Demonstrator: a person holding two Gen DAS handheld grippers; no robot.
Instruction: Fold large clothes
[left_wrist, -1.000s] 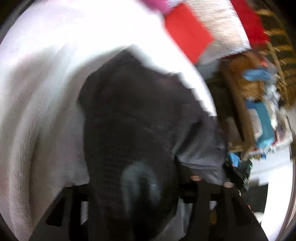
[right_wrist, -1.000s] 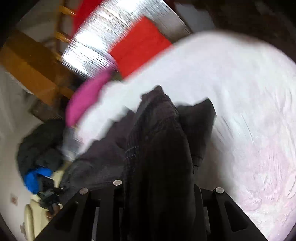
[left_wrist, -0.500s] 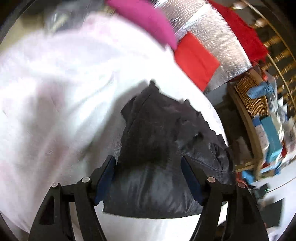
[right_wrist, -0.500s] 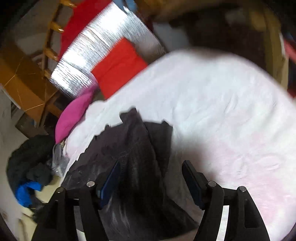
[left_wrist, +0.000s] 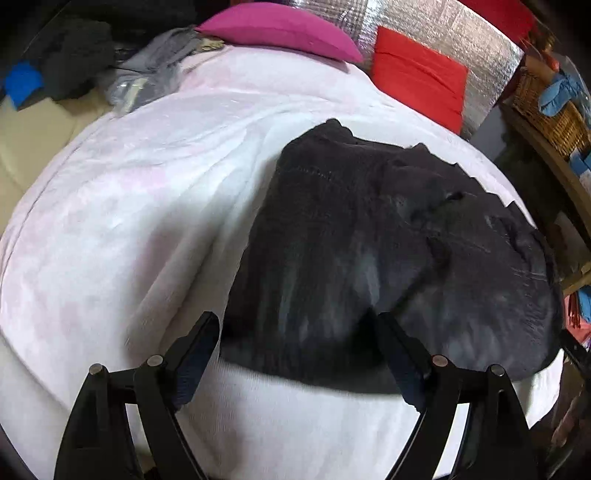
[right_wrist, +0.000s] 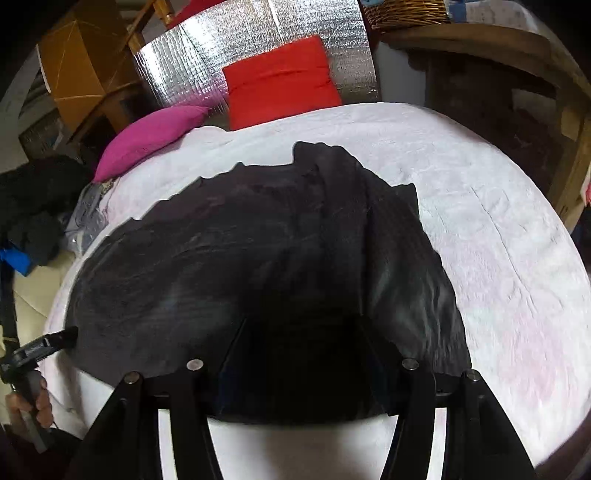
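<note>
A large black garment (left_wrist: 388, 251) lies spread, folded over itself, on the white-pink blanket (left_wrist: 122, 229) of a bed. My left gripper (left_wrist: 295, 328) hovers over the garment's near edge. Its jaws are opening wide, and the cloth lies under them without touching the pads. In the right wrist view the same garment (right_wrist: 258, 258) fills the middle. My right gripper (right_wrist: 303, 354) stands above its near edge with jaws apart and closing, no cloth pinched. The left gripper (right_wrist: 44, 343) shows at the left border, with a hand (right_wrist: 33, 402) on its handle.
A magenta pillow (left_wrist: 280, 29) and a red cushion (left_wrist: 417, 77) lean at the bed's far end against a silver foil panel (right_wrist: 236, 55). A dark clothes heap (left_wrist: 74, 59) and grey cloth (left_wrist: 155, 70) lie far left. Wooden shelves with a wicker basket (left_wrist: 550, 110) stand right.
Both grippers were shut on bunched black cloth a second ago. They have let go, opened and pulled back and up. The garment now lies flat on the blanket.
</note>
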